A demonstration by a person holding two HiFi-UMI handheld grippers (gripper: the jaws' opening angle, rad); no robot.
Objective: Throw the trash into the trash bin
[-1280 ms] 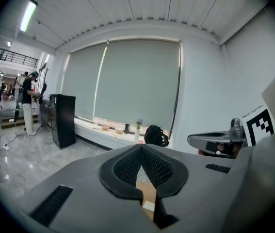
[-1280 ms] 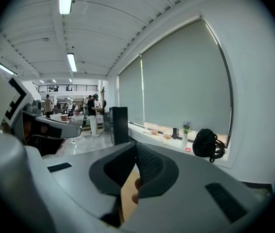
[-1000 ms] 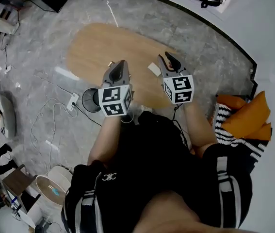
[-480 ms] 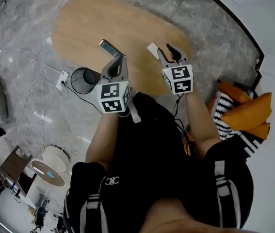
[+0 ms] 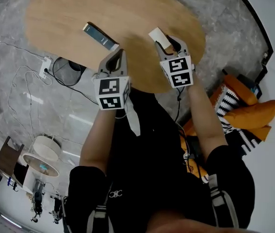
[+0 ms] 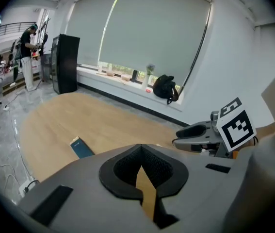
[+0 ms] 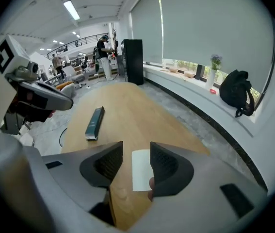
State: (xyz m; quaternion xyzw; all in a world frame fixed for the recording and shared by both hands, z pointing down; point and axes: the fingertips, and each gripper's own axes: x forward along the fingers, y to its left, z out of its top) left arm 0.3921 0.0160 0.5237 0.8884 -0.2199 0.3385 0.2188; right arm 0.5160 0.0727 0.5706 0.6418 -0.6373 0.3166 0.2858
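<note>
The right tongs [image 7: 136, 154], just opening, are gaping empty before a white card [image 7: 141, 171] lying lengthwise away from them on the desk [image 5: 69, 13], the left tongs [image 6: 140, 149] are sitting closed on nothing, and the bin [image 5: 55, 71] is standing beside the desk, its inside unreadable.

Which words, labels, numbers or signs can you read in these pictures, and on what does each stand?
No text can be read.
Blue box: print too small to read.
Marker cubes: black-and-white squares, no letters.
White card: blank.
Emblem on black clothing: too small to read.
</note>
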